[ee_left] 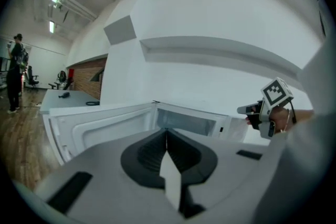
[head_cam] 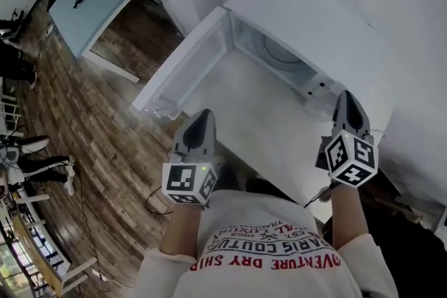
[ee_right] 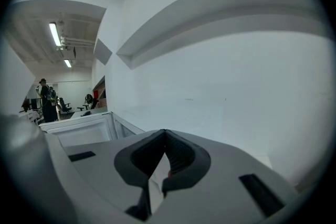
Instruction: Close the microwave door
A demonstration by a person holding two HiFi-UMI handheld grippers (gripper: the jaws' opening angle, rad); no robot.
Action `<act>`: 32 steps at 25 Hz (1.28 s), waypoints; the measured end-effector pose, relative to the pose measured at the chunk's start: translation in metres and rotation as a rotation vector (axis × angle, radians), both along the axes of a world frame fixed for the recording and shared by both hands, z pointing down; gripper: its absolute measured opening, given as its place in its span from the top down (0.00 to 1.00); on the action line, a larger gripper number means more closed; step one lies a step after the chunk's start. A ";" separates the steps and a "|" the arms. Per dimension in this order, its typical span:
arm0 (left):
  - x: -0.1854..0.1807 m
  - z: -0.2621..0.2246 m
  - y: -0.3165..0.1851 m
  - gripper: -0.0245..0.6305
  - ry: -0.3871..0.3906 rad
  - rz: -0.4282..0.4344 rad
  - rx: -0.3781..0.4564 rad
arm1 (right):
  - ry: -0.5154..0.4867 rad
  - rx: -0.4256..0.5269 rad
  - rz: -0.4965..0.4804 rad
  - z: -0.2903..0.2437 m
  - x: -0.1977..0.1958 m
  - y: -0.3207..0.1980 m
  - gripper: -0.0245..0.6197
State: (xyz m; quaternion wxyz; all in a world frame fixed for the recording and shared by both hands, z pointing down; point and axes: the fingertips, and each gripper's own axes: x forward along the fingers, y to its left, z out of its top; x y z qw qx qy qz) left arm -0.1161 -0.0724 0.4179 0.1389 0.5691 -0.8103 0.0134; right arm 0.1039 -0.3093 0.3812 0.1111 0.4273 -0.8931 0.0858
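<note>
The white microwave (head_cam: 316, 45) stands on a white counter (head_cam: 265, 129) against a white wall, and its door (head_cam: 183, 65) is swung fully open to the left, the inner face turned toward the cavity, where a round turntable (head_cam: 279, 52) shows. The left gripper (head_cam: 201, 121) hangs just in front of the counter edge, near the free end of the open door but not touching it; its own view shows the jaws pressed together at the tips with nothing between them, pointing at the door (ee_left: 100, 126) and the open cavity (ee_left: 186, 123). The right gripper (head_cam: 348, 105) is held over the counter by the microwave's front right corner, close to the control side; its jaws are also closed tip to tip and empty, aimed at the bare wall with the door (ee_right: 84, 134) off to the left. A wooden floor (head_cam: 84, 122) and a pale blue table (head_cam: 98, 0) lie beyond.
</note>
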 end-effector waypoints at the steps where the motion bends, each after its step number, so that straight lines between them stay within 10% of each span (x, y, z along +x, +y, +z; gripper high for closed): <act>1: -0.009 0.000 0.012 0.95 -0.004 -0.030 -0.003 | 0.003 -0.014 0.011 0.001 0.002 -0.003 0.94; 14: -0.159 0.002 0.145 0.95 0.001 -0.305 -0.004 | 0.031 -0.052 0.158 0.009 -0.004 0.005 0.94; 32: -0.204 0.041 0.122 0.95 0.100 -0.166 -0.040 | 0.000 -0.020 0.286 0.008 0.002 0.001 0.94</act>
